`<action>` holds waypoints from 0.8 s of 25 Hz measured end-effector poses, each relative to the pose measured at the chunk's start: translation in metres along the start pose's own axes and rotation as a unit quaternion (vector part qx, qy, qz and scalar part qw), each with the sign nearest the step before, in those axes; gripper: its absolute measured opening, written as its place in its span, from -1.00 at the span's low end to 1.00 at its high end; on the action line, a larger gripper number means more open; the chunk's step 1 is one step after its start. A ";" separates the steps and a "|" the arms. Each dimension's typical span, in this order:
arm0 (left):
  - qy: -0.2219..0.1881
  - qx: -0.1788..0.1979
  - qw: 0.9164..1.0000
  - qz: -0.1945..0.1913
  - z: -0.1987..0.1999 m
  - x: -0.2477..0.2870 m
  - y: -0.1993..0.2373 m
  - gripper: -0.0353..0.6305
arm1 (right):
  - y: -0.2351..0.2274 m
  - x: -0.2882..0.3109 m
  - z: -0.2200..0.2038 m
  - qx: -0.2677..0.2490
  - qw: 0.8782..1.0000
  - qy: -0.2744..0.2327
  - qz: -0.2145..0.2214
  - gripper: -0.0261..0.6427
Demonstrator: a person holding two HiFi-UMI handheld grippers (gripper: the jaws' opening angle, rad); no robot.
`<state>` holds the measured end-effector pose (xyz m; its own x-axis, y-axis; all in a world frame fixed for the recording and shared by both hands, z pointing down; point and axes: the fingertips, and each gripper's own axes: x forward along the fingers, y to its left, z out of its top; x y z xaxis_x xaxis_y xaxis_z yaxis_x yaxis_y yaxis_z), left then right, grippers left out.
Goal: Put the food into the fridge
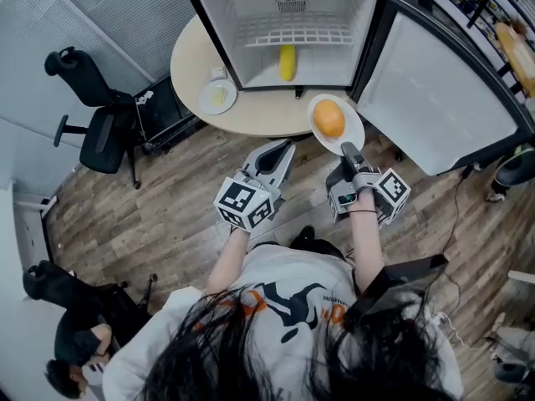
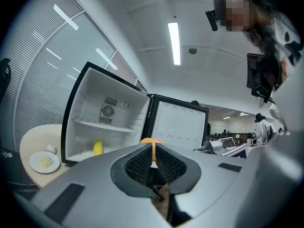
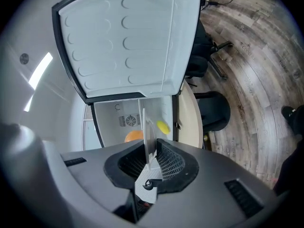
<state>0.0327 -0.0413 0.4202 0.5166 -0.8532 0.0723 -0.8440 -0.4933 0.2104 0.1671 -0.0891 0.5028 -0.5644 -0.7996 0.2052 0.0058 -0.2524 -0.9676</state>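
A small fridge (image 1: 226,36) stands open on a round table (image 1: 251,115), with a yellow food item (image 1: 287,63) on its floor. My right gripper (image 1: 349,150) is shut on the near rim of a white plate (image 1: 351,128), which carries an orange food (image 1: 328,119) in front of the fridge opening. In the right gripper view the plate (image 3: 148,132) stands edge-on between the jaws of the right gripper (image 3: 149,153). My left gripper (image 1: 282,150) hangs beside it, shut and empty, below the table edge. The left gripper (image 2: 153,158) points at the fridge (image 2: 83,113).
A second plate (image 1: 218,97) with pale yellow food sits on the table left of the fridge. The fridge door (image 1: 435,98) swings out wide to the right. A black office chair (image 1: 100,124) stands at the left, and a person (image 1: 75,341) is at the bottom left.
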 end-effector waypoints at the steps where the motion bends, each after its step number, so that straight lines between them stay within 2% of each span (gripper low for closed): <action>1: 0.003 0.000 1.000 0.000 -0.002 0.004 0.001 -0.82 | -0.001 0.003 0.002 0.001 1.000 0.002 -0.002 -0.76; 13: 0.027 0.001 1.000 -0.001 -0.010 0.027 0.020 -0.82 | -0.008 0.033 0.018 0.003 1.000 -0.004 -0.013 -0.76; 20: 0.033 0.012 0.999 -0.035 -0.008 0.052 0.046 -0.82 | -0.009 0.059 0.022 0.007 1.000 -0.026 -0.015 -0.76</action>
<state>0.0222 -0.1073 0.4413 0.5824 -0.8038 0.1215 -0.8082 -0.5565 0.1929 0.1514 -0.1460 0.5273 -0.5215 -0.8182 0.2421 0.0013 -0.2845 -0.9587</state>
